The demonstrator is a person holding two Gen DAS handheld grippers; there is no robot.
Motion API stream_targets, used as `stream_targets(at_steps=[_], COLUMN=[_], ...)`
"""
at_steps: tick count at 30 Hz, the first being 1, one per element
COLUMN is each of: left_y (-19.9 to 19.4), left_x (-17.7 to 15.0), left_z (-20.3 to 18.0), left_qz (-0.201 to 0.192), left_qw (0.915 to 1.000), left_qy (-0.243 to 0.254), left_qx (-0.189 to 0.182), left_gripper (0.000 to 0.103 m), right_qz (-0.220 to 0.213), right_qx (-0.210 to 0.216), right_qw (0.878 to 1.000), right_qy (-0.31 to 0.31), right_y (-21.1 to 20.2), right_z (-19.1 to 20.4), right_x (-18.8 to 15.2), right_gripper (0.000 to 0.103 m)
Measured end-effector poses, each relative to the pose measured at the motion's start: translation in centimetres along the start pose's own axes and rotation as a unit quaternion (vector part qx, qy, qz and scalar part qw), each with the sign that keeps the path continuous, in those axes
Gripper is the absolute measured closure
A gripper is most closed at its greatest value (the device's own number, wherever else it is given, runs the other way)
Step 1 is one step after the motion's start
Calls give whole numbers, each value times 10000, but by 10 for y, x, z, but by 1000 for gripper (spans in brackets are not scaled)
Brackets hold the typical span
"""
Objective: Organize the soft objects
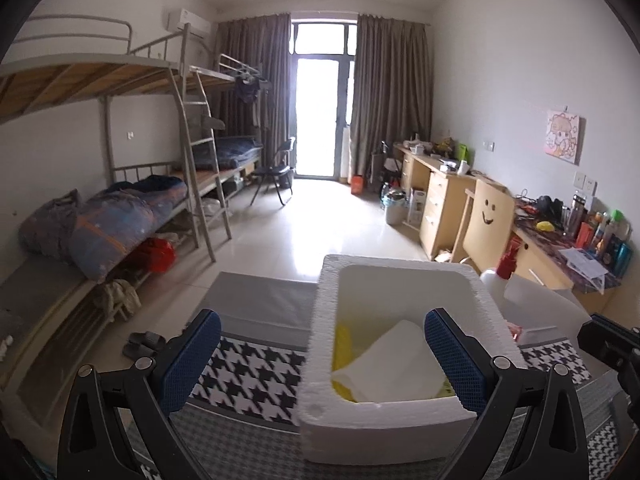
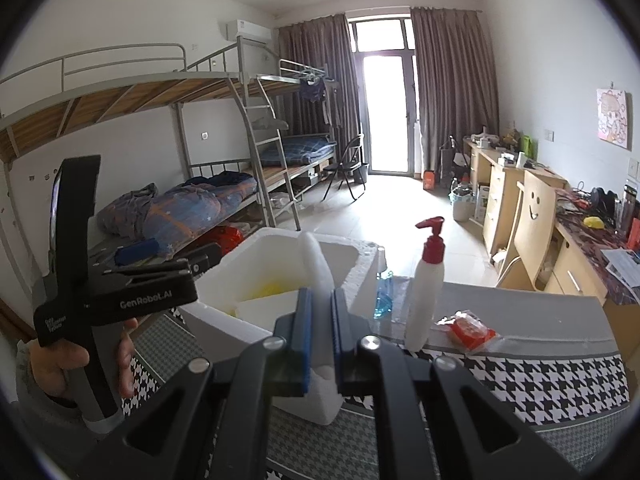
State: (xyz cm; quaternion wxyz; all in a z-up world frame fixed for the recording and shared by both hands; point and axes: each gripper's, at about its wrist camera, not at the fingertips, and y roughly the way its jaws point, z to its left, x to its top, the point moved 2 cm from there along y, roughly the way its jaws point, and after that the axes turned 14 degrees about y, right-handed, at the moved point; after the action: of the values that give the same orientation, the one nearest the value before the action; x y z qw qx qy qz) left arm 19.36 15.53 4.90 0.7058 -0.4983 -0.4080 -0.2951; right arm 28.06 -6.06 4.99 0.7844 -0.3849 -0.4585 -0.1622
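A white foam box (image 1: 380,416) stands on the houndstooth cloth (image 1: 248,376). Inside lie a folded white foam sheet (image 1: 396,360) and a yellow soft item (image 1: 344,344). My left gripper (image 1: 322,360) is open, its blue pads astride the box's near left wall with nothing between them. My right gripper (image 2: 320,312) is shut on a thin white foam strip (image 2: 314,256) that stands up from the pads over the near right corner of the box (image 2: 224,316). The yellow item (image 2: 268,290) and the white sheet (image 2: 268,308) also show in the right wrist view.
A white pump bottle with a red top (image 2: 426,292), a blue spray bottle (image 2: 383,296) and a red packet (image 2: 468,330) sit right of the box. A hand (image 2: 60,364) holds the left tool. Bunk beds (image 1: 120,208) run along the left wall, with desks and a chair (image 1: 486,224) on the right.
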Motion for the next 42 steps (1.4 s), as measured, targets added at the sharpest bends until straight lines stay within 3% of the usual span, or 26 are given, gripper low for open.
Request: stream_targets(at_steps=[17,40,42], left_y=[-5,-12,-12], left_x=[-17,-34,-35], left_z=[13,21,22], left_qz=[25,-1,9], left_qw=[9999,10000,10000], left_qy=[56,75,59], left_qx=[156,30,23], left_gripper=[1,1,1], right_qz=[206,612,610], right_qx=[-15,15,-25], right_qw=[9998,9981,9981], right_qy=[-9,62,73], right_y=[31,73,76], right_z=[7,22,23], right_x=[3,2,2], right_gripper=[91,91,80])
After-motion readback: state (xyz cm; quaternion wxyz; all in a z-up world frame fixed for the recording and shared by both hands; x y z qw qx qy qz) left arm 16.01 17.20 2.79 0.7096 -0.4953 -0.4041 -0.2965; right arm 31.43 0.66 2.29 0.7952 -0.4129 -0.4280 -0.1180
